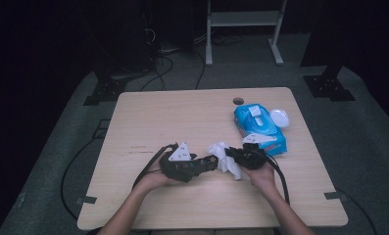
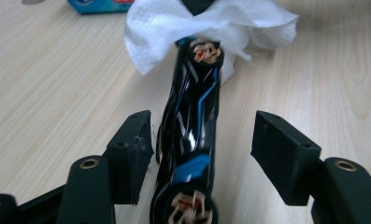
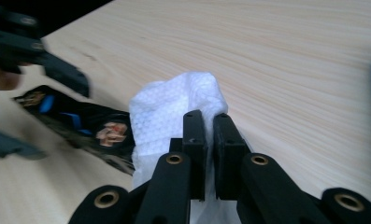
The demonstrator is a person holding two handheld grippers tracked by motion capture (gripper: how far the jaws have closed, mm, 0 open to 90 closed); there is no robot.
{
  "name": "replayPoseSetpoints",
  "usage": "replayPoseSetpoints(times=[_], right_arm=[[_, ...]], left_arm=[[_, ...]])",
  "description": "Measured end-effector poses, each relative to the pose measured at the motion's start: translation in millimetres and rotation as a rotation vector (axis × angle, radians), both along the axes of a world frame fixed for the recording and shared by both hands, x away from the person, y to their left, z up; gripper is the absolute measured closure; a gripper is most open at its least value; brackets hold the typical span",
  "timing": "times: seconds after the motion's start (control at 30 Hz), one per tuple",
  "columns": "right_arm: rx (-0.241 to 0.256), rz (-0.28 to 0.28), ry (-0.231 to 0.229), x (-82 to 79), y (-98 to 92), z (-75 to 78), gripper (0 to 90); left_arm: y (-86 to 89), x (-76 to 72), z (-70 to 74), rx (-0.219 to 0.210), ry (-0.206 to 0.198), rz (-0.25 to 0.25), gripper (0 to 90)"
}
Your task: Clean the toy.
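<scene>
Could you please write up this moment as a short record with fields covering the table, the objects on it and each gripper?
surface: light wooden table
left gripper: open, jaws on either side of a glossy black and blue object
right gripper: shut on white wipe
wipe position: draped against the far end of the black object
far right of table: blue wet wipes pack, white lid beside it

Glossy black packet (image 2: pixel 189 135), dimpled paper wipe (image 3: pixel 174 109), seemingly matt wood-grain table (image 1: pixel 182 112)
</scene>
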State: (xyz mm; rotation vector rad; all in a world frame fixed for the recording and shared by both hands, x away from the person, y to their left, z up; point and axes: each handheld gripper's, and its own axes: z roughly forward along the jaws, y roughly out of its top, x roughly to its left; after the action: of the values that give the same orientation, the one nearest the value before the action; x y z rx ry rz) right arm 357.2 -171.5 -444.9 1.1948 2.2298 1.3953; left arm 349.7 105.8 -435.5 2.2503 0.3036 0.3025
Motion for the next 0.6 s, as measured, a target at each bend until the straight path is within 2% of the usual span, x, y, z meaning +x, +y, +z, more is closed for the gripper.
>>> replayPoseSetpoints(times=[0.07,0.1,0.13,0.2,0.37,0.6], right_arm=[[-0.007,-0.008,0.027,1.4,-4.2,-3.6,84.5],[-0.010,0.008,0.061,2.4,-4.6,-6.5,84.5],[-0.019,0.024,0.076,2.5,-3.1,-9.7,84.4],[-0.015,0.041,0.085,1.1,0.4,-10.9,84.4],[-0.007,0.061,0.060,0.0,1.7,-4.4,84.4],[-0.013,0.099,0.107,1.6,5.3,-12.6,84.4]], left_arm=[[-6.7,1.0,1.0,0.032,0.001,-0.014,36.1],[-12.2,1.4,0.9,0.059,-0.005,-0.018,35.8],[-15.3,1.7,0.9,0.078,-0.009,-0.019,35.1],[-22.3,3.8,1.6,0.106,0.001,-0.021,34.2],[-35.0,10.0,4.7,0.159,0.030,-0.026,35.1],[-59.5,18.7,1.2,0.303,0.042,-0.023,39.4]])
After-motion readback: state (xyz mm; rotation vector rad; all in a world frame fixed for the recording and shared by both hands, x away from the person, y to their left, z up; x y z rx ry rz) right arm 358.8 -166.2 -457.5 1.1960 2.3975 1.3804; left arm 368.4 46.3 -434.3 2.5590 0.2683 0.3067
